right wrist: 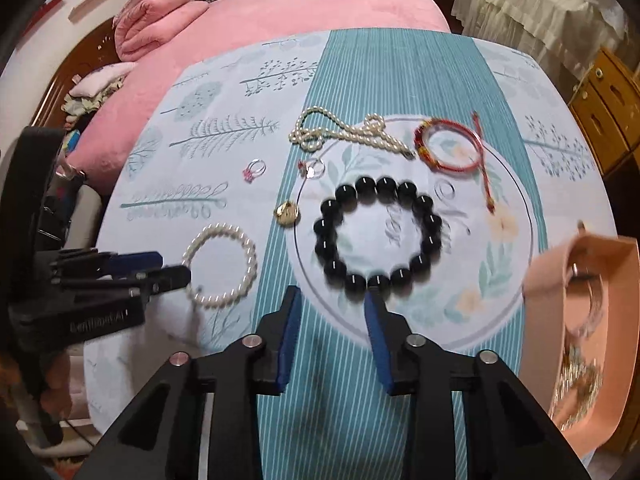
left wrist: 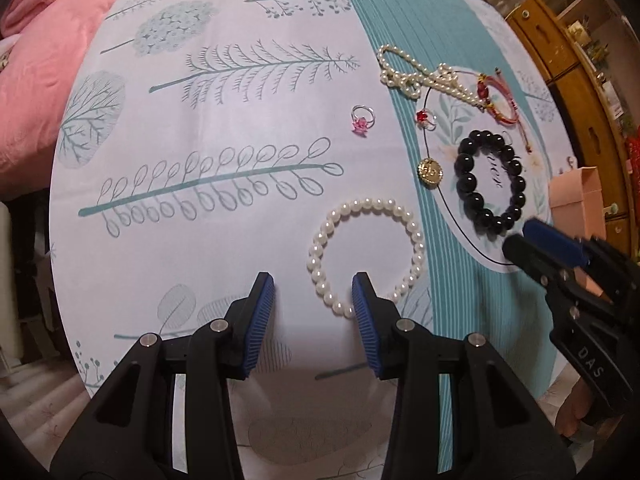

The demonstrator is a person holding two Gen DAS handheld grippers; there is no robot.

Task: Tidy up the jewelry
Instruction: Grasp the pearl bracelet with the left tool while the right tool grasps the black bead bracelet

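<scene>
A white pearl bracelet [left wrist: 362, 203] [right wrist: 220, 227] lies flat on the leaf-printed cloth [left wrist: 240, 120]. My left gripper [left wrist: 313, 284] [right wrist: 174, 267] points down over it, open. Its jaws straddle the near-left beads, one finger inside the ring and one outside, with no pad pressing. A black bead bracelet [right wrist: 386, 186] [left wrist: 466, 146] lies in the printed circle. My right gripper [right wrist: 333, 294] [left wrist: 520, 236] hangs open at its near edge, with the lowest beads just ahead of its tips.
Further back lie a pearl necklace [right wrist: 348, 134], a red bangle [right wrist: 426, 152], a pink-stone ring [right wrist: 254, 170], a red-stone ring [right wrist: 310, 168] and a gold pendant [right wrist: 287, 212]. An open pink box [right wrist: 540, 280] holding jewelry stands at the right. Pink bedding [right wrist: 280, 12] lies behind.
</scene>
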